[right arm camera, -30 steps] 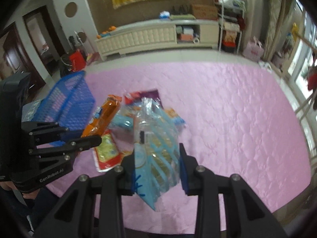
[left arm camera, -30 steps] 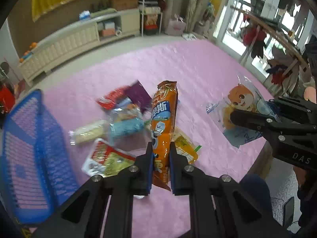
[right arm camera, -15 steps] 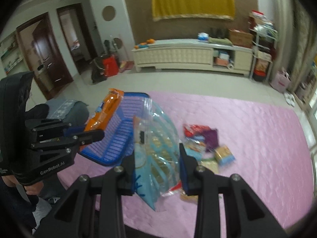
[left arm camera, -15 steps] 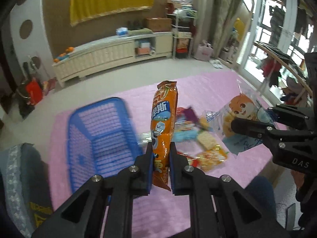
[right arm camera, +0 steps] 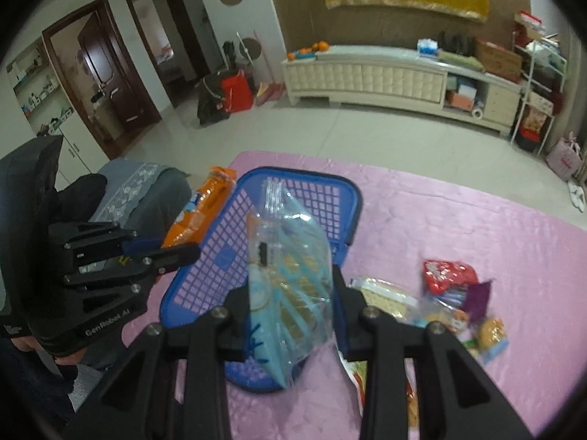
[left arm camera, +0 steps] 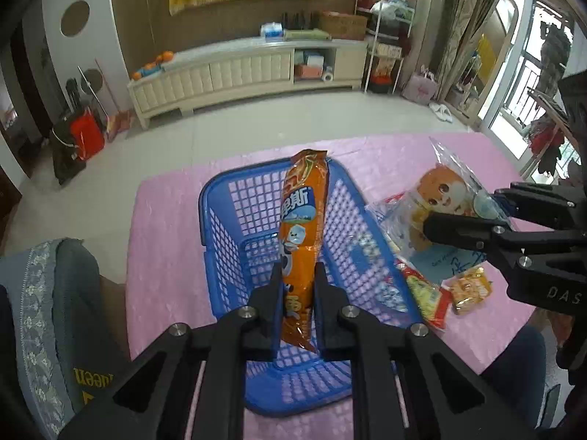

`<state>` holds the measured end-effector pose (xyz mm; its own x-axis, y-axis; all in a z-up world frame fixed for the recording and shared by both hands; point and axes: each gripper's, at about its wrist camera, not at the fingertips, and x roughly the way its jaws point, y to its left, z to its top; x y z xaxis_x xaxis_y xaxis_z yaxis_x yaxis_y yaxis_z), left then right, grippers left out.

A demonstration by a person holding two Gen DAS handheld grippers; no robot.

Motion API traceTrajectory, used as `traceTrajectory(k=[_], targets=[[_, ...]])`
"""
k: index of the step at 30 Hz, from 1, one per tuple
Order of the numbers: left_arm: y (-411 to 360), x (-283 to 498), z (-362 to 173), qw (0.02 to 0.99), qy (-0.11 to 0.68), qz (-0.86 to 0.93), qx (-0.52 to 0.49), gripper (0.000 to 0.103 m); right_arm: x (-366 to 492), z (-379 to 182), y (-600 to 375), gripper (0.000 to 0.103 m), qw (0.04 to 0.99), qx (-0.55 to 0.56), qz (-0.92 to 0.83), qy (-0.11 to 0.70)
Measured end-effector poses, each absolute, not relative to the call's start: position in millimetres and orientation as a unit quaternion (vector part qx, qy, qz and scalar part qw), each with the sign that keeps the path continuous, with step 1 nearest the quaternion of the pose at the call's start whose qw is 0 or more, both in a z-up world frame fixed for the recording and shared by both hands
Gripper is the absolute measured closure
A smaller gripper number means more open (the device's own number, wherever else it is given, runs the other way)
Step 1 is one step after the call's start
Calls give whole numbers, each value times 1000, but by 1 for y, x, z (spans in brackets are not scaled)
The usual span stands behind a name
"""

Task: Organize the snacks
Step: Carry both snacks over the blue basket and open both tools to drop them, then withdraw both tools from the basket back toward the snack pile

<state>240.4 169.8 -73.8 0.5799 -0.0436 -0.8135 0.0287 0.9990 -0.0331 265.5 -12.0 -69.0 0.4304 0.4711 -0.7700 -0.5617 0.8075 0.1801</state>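
Note:
My left gripper [left arm camera: 297, 286] is shut on a long orange snack pack [left arm camera: 302, 227] and holds it upright above the empty blue basket [left arm camera: 220, 242]. My right gripper [right arm camera: 290, 293] is shut on a clear bag with a cartoon animal [right arm camera: 290, 267], held over the basket's [right arm camera: 352, 216] near right side. In the left wrist view that bag [left arm camera: 440, 201] and the right gripper [left arm camera: 477, 220] are to the right of the basket. In the right wrist view the left gripper [right arm camera: 165, 253] with the orange pack [right arm camera: 201, 209] is at the left.
Several loose snack packs [right arm camera: 451, 293] lie on the pink tablecloth [right arm camera: 495, 242] right of the basket; they also show in the left wrist view [left arm camera: 433, 293]. A grey cushioned seat [left arm camera: 47, 293] stands at the table's left. A white low cabinet [left arm camera: 249, 69] stands across the room.
Both grippers have swung left with their packs. The basket, at the far left before, now lies directly under them, and the loose snack pile has passed to the right.

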Motion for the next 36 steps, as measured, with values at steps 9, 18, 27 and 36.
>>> traceTrajectory(k=[9,18,27,36], targets=[[192,278,-109,870,491,-18,-25,89,313,-97,18,65,826,-63,296,475],[188,271,-103,875,483,7,-27,47,313,-96,12,17,850,-87,272,442],[133,237,-70,886,464,-19,-16,35,269,-67,-50,17,857,-98,237,446],[44,199,-50,889,455,-50,5,23,229,-41,-125,17,867,-89,202,446]])
